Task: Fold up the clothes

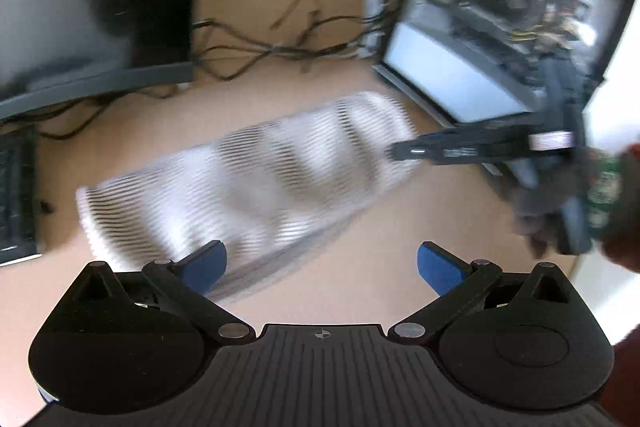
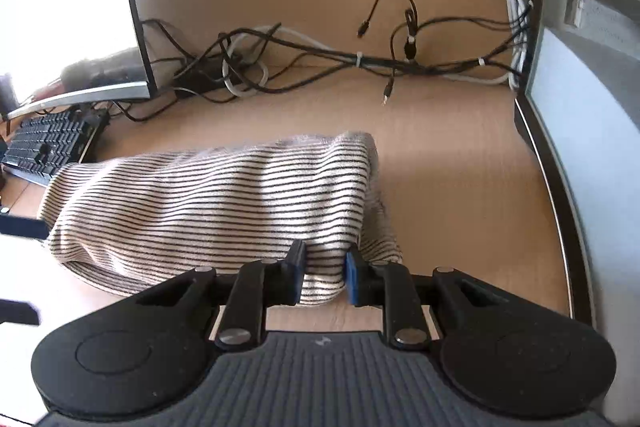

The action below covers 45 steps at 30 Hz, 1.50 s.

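A white garment with thin black stripes (image 2: 216, 203) lies folded into a long bundle on the wooden desk (image 2: 460, 211). My right gripper (image 2: 323, 277) is shut on the near edge of the striped garment, with cloth pinched between its blue pads (image 2: 353, 279). In the left wrist view the same garment (image 1: 248, 179) is blurred, and my left gripper (image 1: 322, 267) hovers open and empty just in front of it. The right gripper also shows there (image 1: 404, 150) at the garment's right end.
A tangle of black and white cables (image 2: 320, 55) runs along the desk's back wall. A monitor (image 2: 68, 7) and black keyboard (image 2: 44, 147) stand at the left. An open computer case (image 2: 592, 67) stands at the right.
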Each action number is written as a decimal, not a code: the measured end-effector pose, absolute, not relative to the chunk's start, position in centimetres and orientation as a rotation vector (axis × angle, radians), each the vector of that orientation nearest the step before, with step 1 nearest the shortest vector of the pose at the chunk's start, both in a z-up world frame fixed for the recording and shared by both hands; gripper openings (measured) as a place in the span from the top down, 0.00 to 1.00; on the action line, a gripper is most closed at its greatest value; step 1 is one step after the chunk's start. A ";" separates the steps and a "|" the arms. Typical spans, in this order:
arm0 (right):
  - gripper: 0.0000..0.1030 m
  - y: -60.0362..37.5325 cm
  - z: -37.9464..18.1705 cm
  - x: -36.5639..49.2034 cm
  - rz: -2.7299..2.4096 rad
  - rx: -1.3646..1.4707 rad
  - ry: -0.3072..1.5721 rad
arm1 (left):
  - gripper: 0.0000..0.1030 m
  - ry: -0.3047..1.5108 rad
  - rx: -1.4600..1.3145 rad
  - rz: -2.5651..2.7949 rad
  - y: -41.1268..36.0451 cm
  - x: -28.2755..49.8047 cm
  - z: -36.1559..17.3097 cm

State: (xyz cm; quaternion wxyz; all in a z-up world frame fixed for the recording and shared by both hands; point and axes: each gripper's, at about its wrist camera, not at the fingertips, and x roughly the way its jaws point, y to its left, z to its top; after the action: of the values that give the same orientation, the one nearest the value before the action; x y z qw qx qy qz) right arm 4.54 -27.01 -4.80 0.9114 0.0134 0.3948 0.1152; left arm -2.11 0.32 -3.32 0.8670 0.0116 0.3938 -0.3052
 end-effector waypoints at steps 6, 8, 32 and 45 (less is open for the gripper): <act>0.81 -26.7 -4.6 4.8 0.251 -0.011 0.794 | 0.00 0.923 0.022 -0.555 -0.8 -0.7 -7.0; 0.81 -26.7 -4.3 4.6 0.252 -0.009 0.791 | 0.00 0.961 -0.005 -0.513 0.0 0.1 -7.9; 0.89 -31.1 -5.1 5.8 0.101 0.160 0.768 | 0.00 0.824 -0.077 -0.573 2.6 -2.8 -0.3; 0.60 -25.8 -6.4 3.6 0.108 0.244 0.774 | 0.00 0.929 -0.144 -0.360 3.7 5.3 -4.7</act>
State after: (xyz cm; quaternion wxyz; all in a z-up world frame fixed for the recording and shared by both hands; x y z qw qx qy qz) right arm 3.62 -25.83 -6.42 0.9174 0.1185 0.3763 0.0527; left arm 5.28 3.71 -4.72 0.8759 -0.0691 0.4451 -0.1727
